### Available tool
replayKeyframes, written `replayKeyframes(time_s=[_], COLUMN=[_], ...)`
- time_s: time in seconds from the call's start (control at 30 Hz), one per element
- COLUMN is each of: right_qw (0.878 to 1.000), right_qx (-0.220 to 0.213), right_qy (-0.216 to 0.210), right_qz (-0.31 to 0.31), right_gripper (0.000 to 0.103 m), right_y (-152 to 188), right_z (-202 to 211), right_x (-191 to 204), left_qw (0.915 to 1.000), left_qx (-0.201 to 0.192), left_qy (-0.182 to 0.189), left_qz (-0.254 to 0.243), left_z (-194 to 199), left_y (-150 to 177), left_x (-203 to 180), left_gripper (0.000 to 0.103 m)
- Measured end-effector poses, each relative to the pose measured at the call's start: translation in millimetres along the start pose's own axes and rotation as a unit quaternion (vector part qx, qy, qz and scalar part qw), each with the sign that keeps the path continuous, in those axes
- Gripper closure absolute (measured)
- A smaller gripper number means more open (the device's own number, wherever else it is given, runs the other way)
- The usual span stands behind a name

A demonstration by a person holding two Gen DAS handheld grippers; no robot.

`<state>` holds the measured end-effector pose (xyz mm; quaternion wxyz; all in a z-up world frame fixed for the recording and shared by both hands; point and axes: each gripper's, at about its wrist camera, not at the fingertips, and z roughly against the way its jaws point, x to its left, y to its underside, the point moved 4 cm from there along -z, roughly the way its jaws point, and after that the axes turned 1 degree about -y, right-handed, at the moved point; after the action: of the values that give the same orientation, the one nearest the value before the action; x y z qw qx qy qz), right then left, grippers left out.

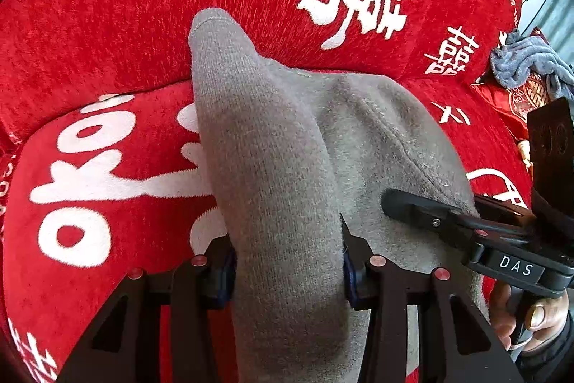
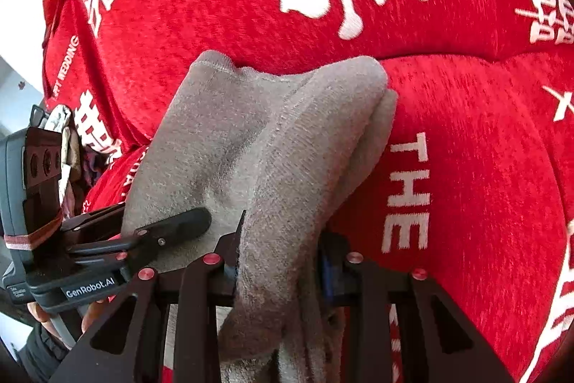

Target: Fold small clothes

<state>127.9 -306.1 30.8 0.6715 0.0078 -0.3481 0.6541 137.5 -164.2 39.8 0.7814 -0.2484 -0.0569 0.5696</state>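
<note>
Both wrist cameras look steeply down, close over the same grey garment (image 1: 283, 167) on red fabric (image 1: 107, 24).

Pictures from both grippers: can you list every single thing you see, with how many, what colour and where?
sock: one, grey, clamped in both grippers over the red cover
sofa cover: one, red with white characters, under and behind everything
cloth: one, grey-blue, crumpled at far right of the left view
left gripper: one, black, shut on the sock
right gripper: one, black, shut on the sock
hand: one, holding the right gripper's handle
</note>
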Motion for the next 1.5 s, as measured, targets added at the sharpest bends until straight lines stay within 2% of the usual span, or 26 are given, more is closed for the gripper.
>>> replayKeyframes(time_s=[0.7,1.13,1.43,1.5], right_qw=[0.999,0.998,0.998,0.998], right_qx=[-0.002,0.018,0.018,0.021], right_qy=[-0.006,-0.012,-0.016,-0.015], right_qz=[0.047,0.051,0.058,0.061], right_gripper=[0.069,0.069,0.069,0.069], right_y=[66,116,130,132], right_z=[38,34,33,31], right_x=[69,90,97,95], left_qw=[0.9992,0.9993,0.9992,0.9992], left_qx=[-0.03,-0.016,-0.021,-0.019], left_qy=[-0.025,-0.023,-0.025,-0.025], left_qz=[0.006,0.023,0.023,0.025], left_z=[73,84,86,83], left_y=[86,138,156,163], left_x=[7,21,26,31], left_gripper=[0.056,0.056,0.056,0.051])
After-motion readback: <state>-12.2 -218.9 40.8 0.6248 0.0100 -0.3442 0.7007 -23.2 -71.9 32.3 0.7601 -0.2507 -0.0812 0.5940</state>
